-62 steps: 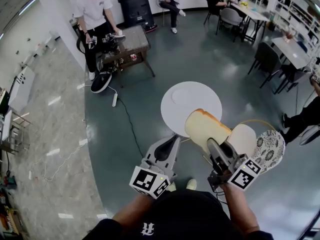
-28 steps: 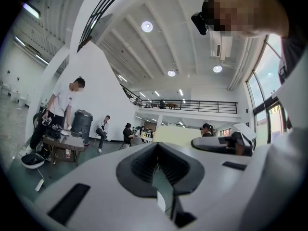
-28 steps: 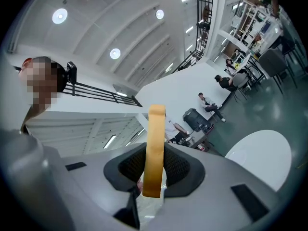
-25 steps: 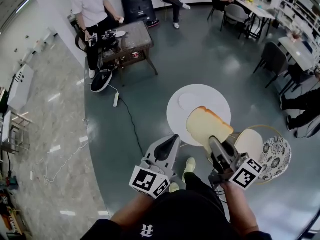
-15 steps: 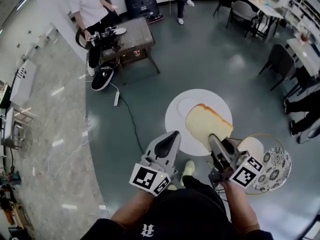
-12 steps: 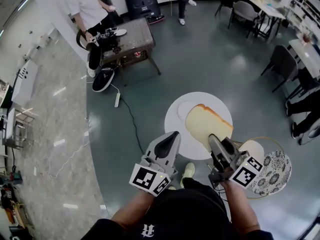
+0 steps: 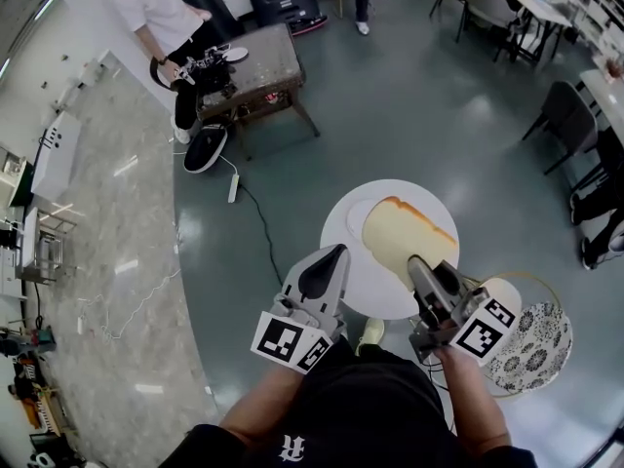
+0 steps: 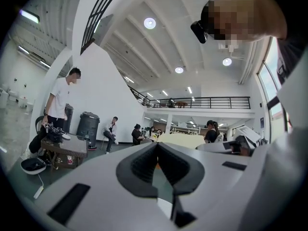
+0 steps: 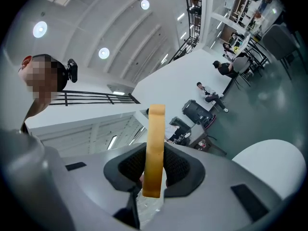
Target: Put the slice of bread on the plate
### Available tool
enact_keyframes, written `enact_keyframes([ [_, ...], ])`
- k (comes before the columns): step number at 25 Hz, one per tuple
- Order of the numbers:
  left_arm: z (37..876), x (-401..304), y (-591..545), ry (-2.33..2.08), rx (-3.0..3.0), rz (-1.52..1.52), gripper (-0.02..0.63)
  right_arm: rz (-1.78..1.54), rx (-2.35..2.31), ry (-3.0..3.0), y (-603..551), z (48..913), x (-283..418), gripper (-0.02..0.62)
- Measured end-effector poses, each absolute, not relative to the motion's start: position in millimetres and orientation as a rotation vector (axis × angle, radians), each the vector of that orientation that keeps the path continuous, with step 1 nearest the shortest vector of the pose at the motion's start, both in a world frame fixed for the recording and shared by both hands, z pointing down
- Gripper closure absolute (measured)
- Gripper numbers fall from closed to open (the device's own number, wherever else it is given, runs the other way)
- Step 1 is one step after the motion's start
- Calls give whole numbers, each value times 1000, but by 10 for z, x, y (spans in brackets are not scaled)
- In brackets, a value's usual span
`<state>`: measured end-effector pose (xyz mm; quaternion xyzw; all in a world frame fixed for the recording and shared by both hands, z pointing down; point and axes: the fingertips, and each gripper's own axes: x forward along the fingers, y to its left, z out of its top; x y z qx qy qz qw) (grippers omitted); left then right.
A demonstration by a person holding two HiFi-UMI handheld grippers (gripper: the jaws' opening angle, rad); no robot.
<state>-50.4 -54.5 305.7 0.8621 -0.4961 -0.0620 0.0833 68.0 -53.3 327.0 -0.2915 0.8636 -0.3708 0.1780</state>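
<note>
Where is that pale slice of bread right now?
In the head view, right of centre: the slice of bread is clamped in the right gripper, above the round white table, next to the small white plate.

Bread (image 7: 408, 242): one pale slice with a tan crust, held flat and roughly level, its near edge pinched in the right gripper (image 7: 421, 266). It reads edge-on in the right gripper view (image 9: 155, 148). Plate (image 7: 357, 214): small, white, low contrast on the round white table (image 7: 363, 286), just left of the bread and partly overlapped by it from above. Contact can't be told.
</note>
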Motion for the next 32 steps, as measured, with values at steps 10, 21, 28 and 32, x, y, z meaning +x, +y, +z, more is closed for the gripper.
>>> enact_keyframes([
  [10, 3273, -613, -1072, -1385, 2635, -159, 600, -1092, -890, 2417, -976, 3485, 480, 506],
  [21, 3816, -755, -1653, -1240, 2732, -110, 598, -1162, -990, 2377, -1460, 4110, 268, 506],
  [28, 4301, -743, -1815, -1209, 2725, -81, 598, -1233, -993, 2364, -1662, 4702, 293, 506],
  [32, 4602, -719, -1916, -1189, 2714, -64, 598, -1287, -987, 2366, -1776, 5095, 256, 506],
])
